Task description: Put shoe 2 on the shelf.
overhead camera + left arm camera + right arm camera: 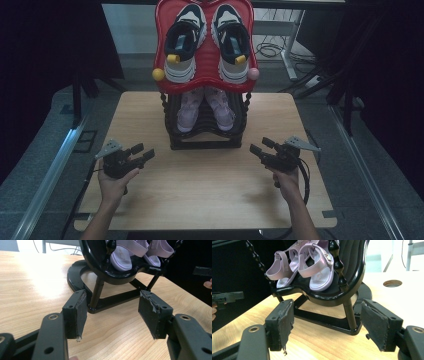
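Two grippers, left (pixel 142 153) and right (pixel 262 146), wait with fingers released and empty before the rack (pixel 207 135); the sandals (pixel 206 107) remain untouched.

The room is dim around the shoe rack (pixel 207 125); dark curtains to either side of it swallow detail, and light comes from behind it, where the pale floor glows. The tabletop (pixel 210 185) in front of the rack is evenly lit, with soft shadows under the hands. In the left gripper view, a washed-out glare spreads over the wood left of the rack's base (pixel 82 277). In the right gripper view, the background right of the rack (pixel 352 277) is overexposed and blurred. All pictures are slightly soft and grainy.
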Demonstrator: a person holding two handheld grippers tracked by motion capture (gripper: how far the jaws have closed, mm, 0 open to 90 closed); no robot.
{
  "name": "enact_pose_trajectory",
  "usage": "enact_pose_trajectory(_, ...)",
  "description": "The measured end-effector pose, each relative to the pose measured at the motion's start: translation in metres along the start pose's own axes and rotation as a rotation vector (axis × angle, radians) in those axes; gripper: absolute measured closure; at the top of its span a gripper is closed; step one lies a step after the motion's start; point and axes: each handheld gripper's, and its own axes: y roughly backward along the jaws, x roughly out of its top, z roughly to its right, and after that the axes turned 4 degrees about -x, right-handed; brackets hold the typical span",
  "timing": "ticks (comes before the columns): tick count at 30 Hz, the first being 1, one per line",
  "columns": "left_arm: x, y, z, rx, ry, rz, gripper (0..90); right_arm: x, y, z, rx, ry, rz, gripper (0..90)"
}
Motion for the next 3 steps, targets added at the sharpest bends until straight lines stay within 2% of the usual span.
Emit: enact_pose_trajectory(3,-0.0021,-0.0013,-0.0025,0.002,0.011,0.002,40.1,-0.0030,0.0036,-0.0005,-0.002,-0.001,-0.004,27.7)
